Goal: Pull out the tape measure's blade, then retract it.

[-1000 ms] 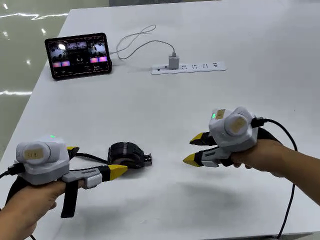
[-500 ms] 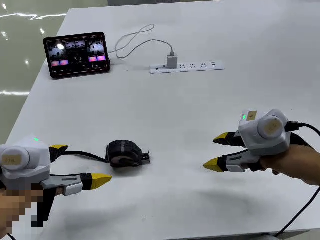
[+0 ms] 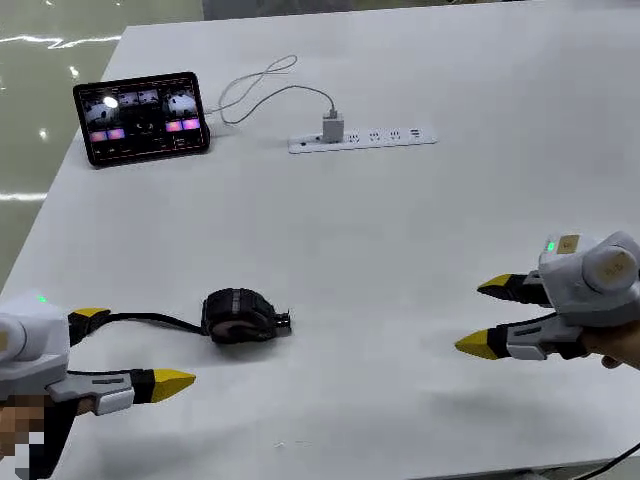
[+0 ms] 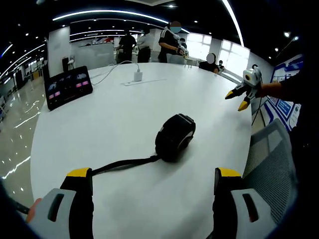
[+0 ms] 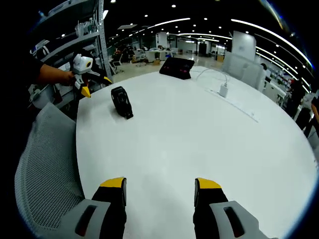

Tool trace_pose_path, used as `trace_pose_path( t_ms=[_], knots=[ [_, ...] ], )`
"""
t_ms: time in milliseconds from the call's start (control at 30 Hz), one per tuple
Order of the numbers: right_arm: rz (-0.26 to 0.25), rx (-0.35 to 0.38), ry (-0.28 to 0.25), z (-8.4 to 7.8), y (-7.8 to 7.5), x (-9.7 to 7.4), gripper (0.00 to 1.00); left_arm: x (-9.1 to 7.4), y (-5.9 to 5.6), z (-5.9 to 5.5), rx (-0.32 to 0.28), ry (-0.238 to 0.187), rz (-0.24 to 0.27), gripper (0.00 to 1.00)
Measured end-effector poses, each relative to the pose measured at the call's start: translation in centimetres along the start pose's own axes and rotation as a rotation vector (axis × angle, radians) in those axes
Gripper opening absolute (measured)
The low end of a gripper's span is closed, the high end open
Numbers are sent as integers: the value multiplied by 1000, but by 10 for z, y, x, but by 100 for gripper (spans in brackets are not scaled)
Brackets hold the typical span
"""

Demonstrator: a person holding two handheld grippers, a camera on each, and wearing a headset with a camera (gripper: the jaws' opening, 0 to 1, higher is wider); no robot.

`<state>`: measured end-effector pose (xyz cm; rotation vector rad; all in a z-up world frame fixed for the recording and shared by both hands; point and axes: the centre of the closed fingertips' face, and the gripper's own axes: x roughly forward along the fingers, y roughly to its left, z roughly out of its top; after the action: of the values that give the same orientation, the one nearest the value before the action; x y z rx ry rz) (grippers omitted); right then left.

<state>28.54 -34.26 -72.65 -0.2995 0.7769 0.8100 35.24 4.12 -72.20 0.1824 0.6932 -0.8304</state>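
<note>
Now grippers (image 3: 135,347) (image 3: 480,315) farther from tape measure (image 3: 238,316)

A large white smooth-topped table (image 3: 420,260) with rounded corners spreads below the head view. To its left a glossy pale floor (image 3: 35,100) mirrors bright streaks of light. In the left gripper view, long curved white light strips (image 4: 109,12) run across a dark ceiling (image 4: 199,20). Bright windows (image 4: 234,54) stand at the far right, near several standing people (image 4: 172,40). A grey mesh-backed chair (image 4: 271,159) sits just beside the table's edge. In the right gripper view, grey metal shelving (image 5: 82,32) rises at the left under small round ceiling lamps (image 5: 174,6).
</note>
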Motion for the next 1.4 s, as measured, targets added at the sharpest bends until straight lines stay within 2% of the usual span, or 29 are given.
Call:
trace_pose_path(
  t_ms=[67, 200, 500, 633, 767, 867, 1400],
  knots=[
    [-10, 18, 4, -8, -2, -6, 54, -3, -2, 1, 3, -7, -4, 99],
    [-25, 6, 9, -20, -6, -13, 61, -7, -2, -2, 1, -2, -16, 99],
    [-46, 39, -16, -32, -16, -27, 79, -13, 4, -8, 19, 9, -9, 99],
    [-83, 27, -25, -40, -23, -33, 96, -13, 5, -12, 21, 22, -11, 99],
    [-75, 73, -9, -52, -24, -39, 95, -15, 8, -13, 20, 22, -3, 99],
    [-77, 77, -7, -59, -24, -43, 99, -15, 9, -15, 29, 32, -2, 99],
    [-71, 45, -23, -54, -16, -46, 99, -11, 9, -13, 6, 30, -25, 99]
  ],
)
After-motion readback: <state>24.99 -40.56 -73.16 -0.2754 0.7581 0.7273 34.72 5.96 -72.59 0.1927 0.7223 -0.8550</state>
